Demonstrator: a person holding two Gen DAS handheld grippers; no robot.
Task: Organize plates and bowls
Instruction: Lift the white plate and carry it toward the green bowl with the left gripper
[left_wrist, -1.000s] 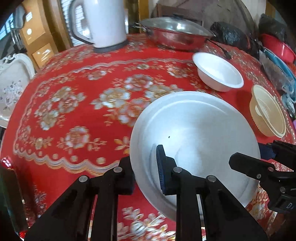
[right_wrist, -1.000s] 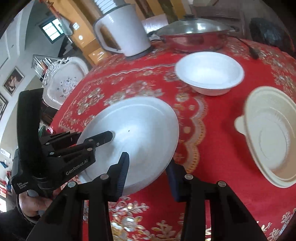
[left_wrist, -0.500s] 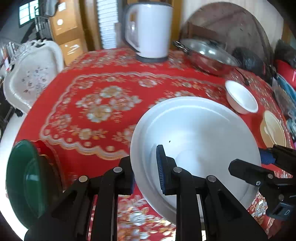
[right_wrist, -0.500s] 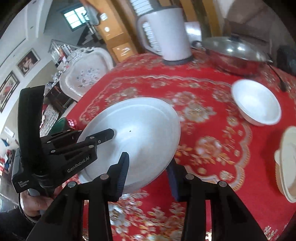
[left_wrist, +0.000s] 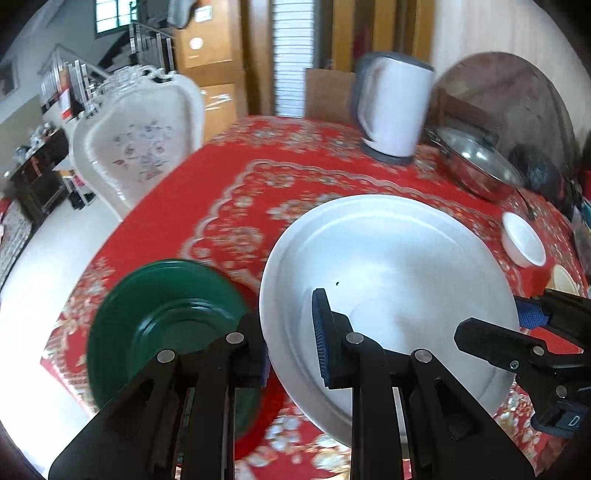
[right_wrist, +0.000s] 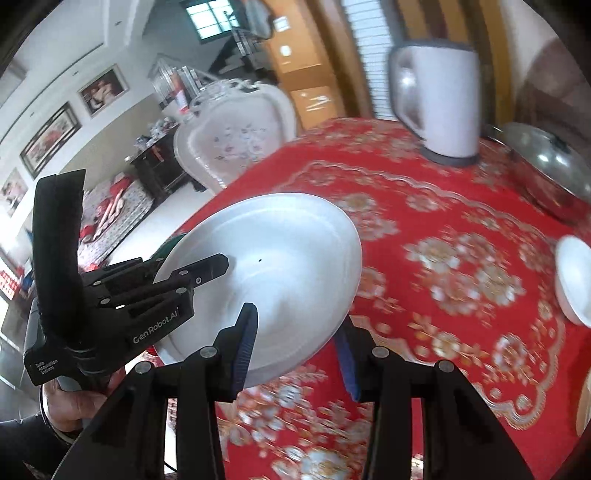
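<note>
At the lower centre of each wrist view, both grippers were clamped on the white plate (left_wrist: 388, 273), the left gripper (left_wrist: 288, 332) across its left rim and the right gripper (right_wrist: 295, 343) across the opposite rim. The plate was held clear of the red cloth (left_wrist: 229, 199). At lower left lay the green plate (left_wrist: 166, 306), the likely stack base. Advice: keep the white plate level, centre it over the green plate, then release together. Farther right stood a white bowl (left_wrist: 522, 240); the kettle (left_wrist: 395, 110) was beyond.

Both the right claw (right_wrist: 295, 347) and left claw (right_wrist: 192, 269) grip the white plate (right_wrist: 280, 258) above the red tablecloth (right_wrist: 443, 266)
</note>
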